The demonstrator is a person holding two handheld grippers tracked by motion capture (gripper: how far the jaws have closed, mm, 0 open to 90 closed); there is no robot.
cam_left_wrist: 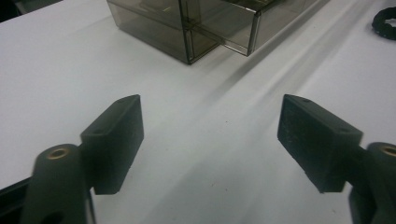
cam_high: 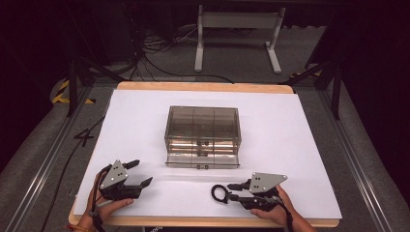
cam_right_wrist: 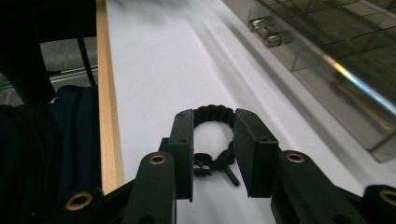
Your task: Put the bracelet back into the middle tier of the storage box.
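A smoky see-through drawer box (cam_high: pixel 203 126) stands mid-table, its bottom drawer (cam_high: pixel 202 160) pulled out a little. A black braided bracelet (cam_high: pixel 220 193) lies on the white sheet near the front edge. My right gripper (cam_high: pixel 231 191) lies low behind it, pointing left. In the right gripper view the bracelet (cam_right_wrist: pixel 215 111) rests on the sheet between my right gripper's (cam_right_wrist: pixel 213 128) narrowly parted jaws, and the clasp has space on both sides. My left gripper (cam_high: pixel 141 172) sits at the front left, jaws wide apart. The left gripper view shows my left gripper (cam_left_wrist: pixel 210 126) with bare sheet between its jaws.
A white sheet (cam_high: pixel 290 145) covers the wooden table, whose front edge (cam_right_wrist: pixel 109 121) runs close beside the right gripper. The box corner (cam_left_wrist: pixel 187 28) lies ahead of the left gripper. Small metal drawer handles (cam_right_wrist: pixel 266 30) face the front. A table frame (cam_high: pixel 237 34) and cables stand on the floor behind.
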